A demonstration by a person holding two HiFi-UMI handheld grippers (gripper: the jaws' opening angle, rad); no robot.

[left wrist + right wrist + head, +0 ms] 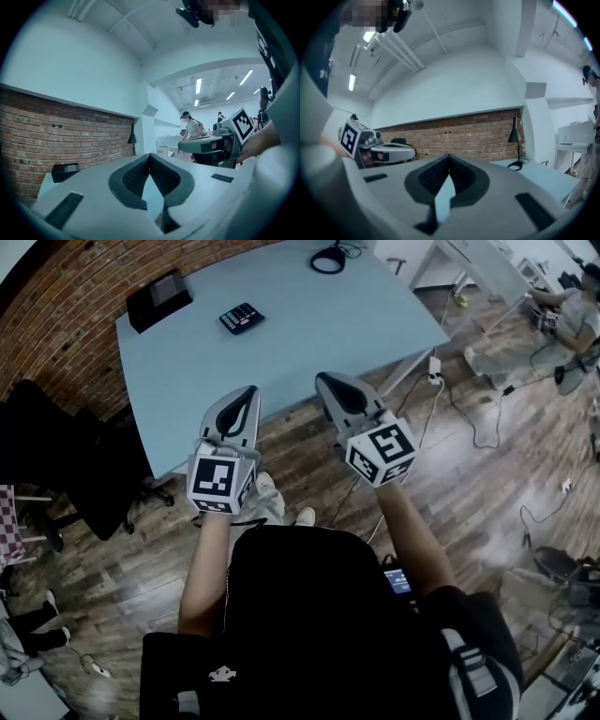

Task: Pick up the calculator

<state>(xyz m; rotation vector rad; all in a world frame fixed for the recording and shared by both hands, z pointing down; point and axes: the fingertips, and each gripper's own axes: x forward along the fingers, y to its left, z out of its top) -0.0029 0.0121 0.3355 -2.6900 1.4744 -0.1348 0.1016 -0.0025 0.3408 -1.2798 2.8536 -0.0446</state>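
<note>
The calculator (242, 318), small and dark with pale keys, lies flat on the far part of the light blue table (309, 334). My left gripper (249, 391) hangs over the table's near edge, well short of the calculator, shut with nothing in it. My right gripper (322, 379) hovers beside it at the same edge, also shut and holding nothing. In the left gripper view the jaws (150, 156) meet at their tips, and the right gripper (206, 146) shows alongside. In the right gripper view the jaws (449, 157) meet too. The calculator is hidden in both gripper views.
A black box (158, 299) sits at the table's far left corner by the brick wall (66, 306). A desk lamp's round base (328, 259) stands at the far edge. A black chair (75, 465) is left of the table; cables (469, 418) trail on the wooden floor at the right.
</note>
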